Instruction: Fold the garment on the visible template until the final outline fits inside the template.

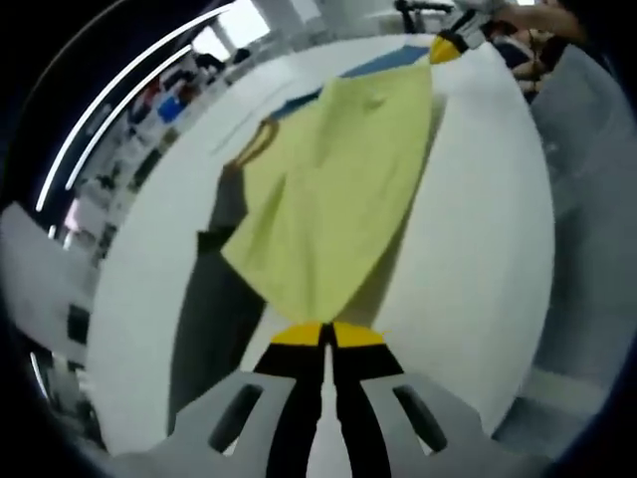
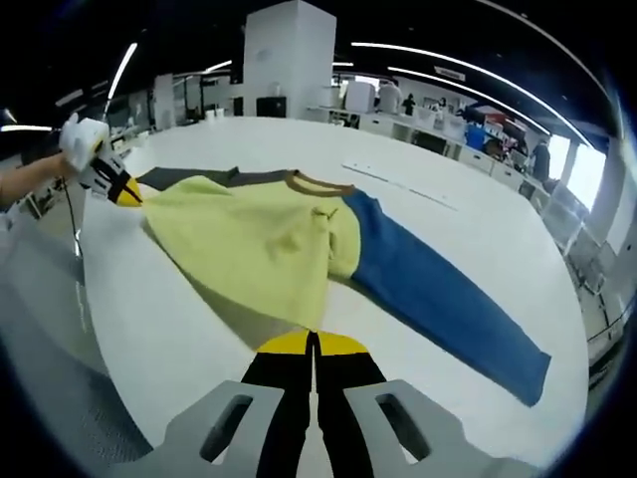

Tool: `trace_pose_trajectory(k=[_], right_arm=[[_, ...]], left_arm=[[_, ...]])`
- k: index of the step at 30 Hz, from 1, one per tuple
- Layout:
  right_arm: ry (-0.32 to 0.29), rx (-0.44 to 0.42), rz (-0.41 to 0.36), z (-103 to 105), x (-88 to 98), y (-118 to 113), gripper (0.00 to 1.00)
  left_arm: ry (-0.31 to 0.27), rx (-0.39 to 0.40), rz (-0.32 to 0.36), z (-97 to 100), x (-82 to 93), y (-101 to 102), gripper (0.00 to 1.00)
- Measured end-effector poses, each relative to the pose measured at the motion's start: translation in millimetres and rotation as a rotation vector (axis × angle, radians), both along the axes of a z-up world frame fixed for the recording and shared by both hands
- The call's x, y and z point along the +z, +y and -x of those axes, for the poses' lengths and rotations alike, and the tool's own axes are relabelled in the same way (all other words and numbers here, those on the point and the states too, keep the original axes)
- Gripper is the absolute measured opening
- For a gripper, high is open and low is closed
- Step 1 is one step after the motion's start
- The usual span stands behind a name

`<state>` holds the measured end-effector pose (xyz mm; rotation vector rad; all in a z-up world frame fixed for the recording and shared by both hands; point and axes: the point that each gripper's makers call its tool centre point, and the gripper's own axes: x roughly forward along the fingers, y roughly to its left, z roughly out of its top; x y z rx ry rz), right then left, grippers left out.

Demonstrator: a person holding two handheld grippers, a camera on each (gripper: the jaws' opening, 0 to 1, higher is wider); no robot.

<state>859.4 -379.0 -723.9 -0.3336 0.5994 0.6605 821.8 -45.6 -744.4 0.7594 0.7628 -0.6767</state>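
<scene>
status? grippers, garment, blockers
Left gripper and right gripper both shut on the yellow garment, hem lifted off the white table. Blue sleeve flat. Nothing blocking.

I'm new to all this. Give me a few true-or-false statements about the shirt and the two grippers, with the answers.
1. The shirt body is yellow-green. True.
2. The sleeve lying out flat is red. False: it is blue.
3. The right gripper is shut on the shirt's edge. True.
4. The left gripper hangs open above the table. False: its fingers are closed on the fabric.
5. The neckline trim is brownish. True.
</scene>
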Motion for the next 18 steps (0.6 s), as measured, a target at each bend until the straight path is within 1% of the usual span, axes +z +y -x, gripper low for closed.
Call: trace_pose_trajectory(k=[2, 5, 10, 18], right_arm=[[-0.003, 0.004, 0.011, 3, 0.5, 0, 0.01], [-0.001, 0.006, 0.006, 7, 2.4, 1, 0.01], [0.007, 0.015, 0.001, 18, 4.4, 1, 0.01], [0.024, 0.016, 0.009, 32, 4.7, -5, 0.01]], left_arm=[[0.006, 0.014, 0.018, 2.3, 1.4, 0, 0.0], [0.014, 0.024, 0.029, 6.0, 2.8, -1, 0.0], [0.03, 0.025, 0.027, 13.8, 3.9, -1, 0.0], [0.052, 0.028, 0.033, 25.9, 4.1, -2, 0.0]])
